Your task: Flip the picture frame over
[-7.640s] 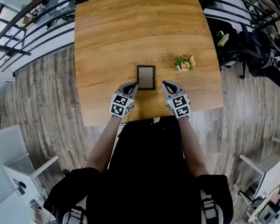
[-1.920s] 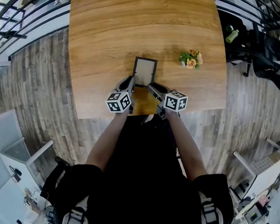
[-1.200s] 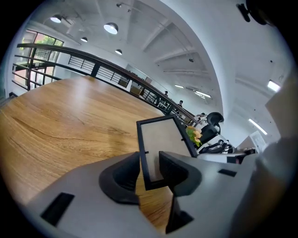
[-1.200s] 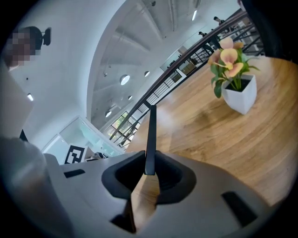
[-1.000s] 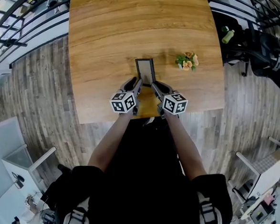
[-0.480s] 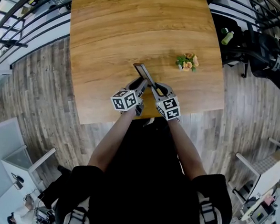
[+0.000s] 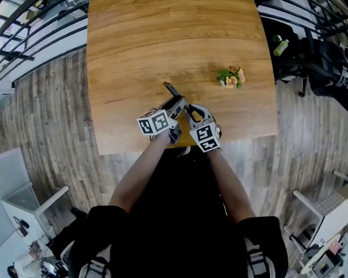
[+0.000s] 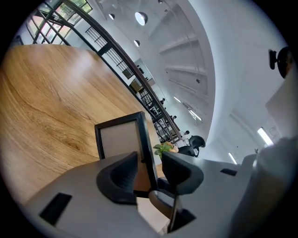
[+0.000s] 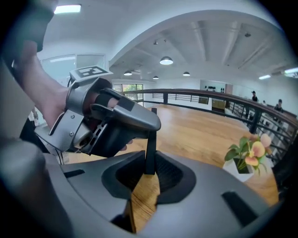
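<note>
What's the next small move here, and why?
Probably draw the left gripper back off the frame: its jaws have just been opening and stand apart around its edge, while the right gripper clamps it on edge and could tip it over alone.

Bright, even indoor light comes from ceiling lamps [image 9: 166,60]. A pale sheen lies on the table [image 8: 79,60]. Fisheye distortion bends edges; dark corners ring both gripper views.
</note>
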A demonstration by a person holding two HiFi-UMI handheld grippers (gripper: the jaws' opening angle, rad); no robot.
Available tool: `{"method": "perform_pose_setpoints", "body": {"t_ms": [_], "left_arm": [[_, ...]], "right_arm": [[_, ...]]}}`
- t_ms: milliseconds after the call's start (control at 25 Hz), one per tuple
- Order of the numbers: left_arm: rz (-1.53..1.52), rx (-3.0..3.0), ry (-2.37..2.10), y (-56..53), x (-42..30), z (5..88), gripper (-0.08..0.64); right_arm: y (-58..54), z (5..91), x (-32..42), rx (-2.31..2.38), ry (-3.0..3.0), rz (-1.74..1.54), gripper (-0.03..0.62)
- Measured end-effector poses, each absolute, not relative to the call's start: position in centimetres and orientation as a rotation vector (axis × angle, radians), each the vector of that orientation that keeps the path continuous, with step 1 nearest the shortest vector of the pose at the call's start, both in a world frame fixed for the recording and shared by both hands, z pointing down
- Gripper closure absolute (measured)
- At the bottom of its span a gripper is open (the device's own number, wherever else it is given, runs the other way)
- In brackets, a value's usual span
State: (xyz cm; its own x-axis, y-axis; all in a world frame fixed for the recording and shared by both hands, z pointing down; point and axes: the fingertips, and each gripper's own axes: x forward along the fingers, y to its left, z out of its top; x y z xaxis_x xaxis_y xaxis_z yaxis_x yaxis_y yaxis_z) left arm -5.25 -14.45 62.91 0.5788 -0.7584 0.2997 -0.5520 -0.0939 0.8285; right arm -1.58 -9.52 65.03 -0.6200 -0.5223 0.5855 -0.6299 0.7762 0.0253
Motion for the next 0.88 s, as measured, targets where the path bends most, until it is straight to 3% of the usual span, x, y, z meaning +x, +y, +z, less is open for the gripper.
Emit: {"method": "perform_pose_setpoints", "body": {"t_ms": [400, 880], "left_arm": [[-0.176, 1.633, -1.149, -13.8, -6.4, 65.2, 0.402], [-0.269, 1.584, -1.037, -13.9, -5.7, 65.6, 0.448]], "right_arm": [[-8.6, 65.5, -2.4, 0.703, -2.258, -0.158, 0.509], [-7.8, 66.0, -2.1, 0.622, -2.239, -0.226, 0.479]]}}
